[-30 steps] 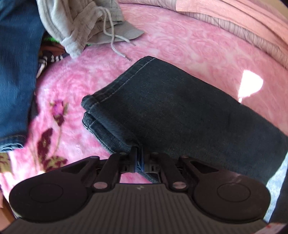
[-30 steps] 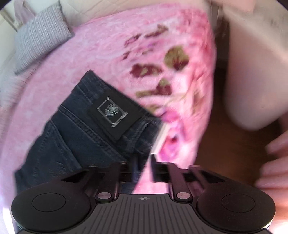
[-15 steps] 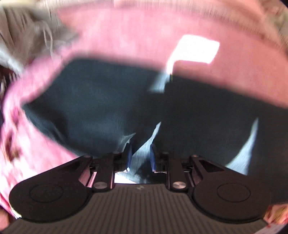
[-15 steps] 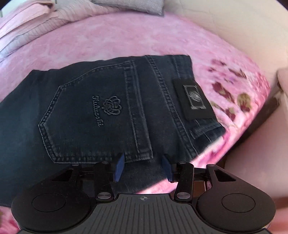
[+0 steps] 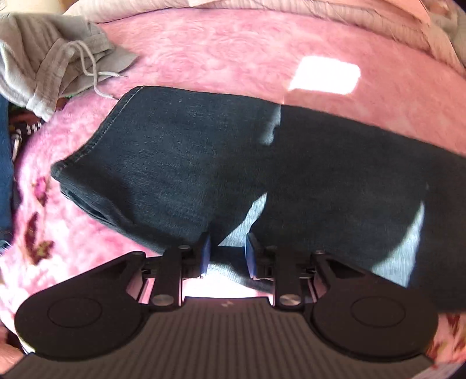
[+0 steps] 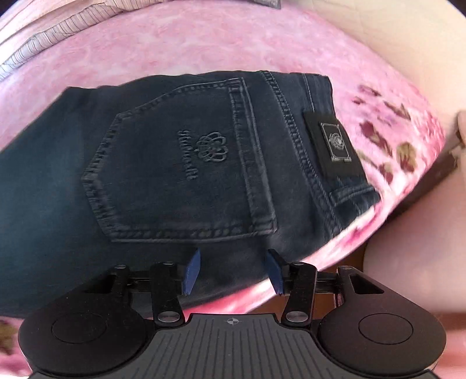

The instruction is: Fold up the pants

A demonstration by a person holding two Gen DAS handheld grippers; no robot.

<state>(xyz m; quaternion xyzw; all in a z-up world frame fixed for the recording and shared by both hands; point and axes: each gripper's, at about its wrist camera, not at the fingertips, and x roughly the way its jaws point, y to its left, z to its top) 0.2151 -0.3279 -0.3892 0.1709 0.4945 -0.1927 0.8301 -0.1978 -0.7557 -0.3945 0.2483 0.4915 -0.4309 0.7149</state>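
Dark blue-black jeans [image 5: 186, 157] lie folded lengthwise on a pink blanket [image 5: 221, 55]. The left wrist view shows the leg-hem end, stacked hems at the left. My left gripper [image 5: 226, 250] hovers at the jeans' near edge, open, with only the cloth's edge and sunlit fabric between its blue pads. The right wrist view shows the waist end of the jeans [image 6: 163, 163], with a back pocket and a black brand patch [image 6: 335, 142]. My right gripper [image 6: 231, 269] is open wide just over the near edge below the pocket, gripping nothing.
A grey drawstring garment [image 5: 55, 58] lies crumpled at the far left, with blue denim [image 5: 4, 163] beside it. Striped pink bedding [image 5: 320, 17] runs along the back. The blanket's flowered border [image 6: 390, 137] drops off at the right beside a pale wall [image 6: 413, 233].
The left gripper was shut on the leg hem a second ago and has opened and let it go. The right gripper opened wider and swung over the pocket area of the waist.
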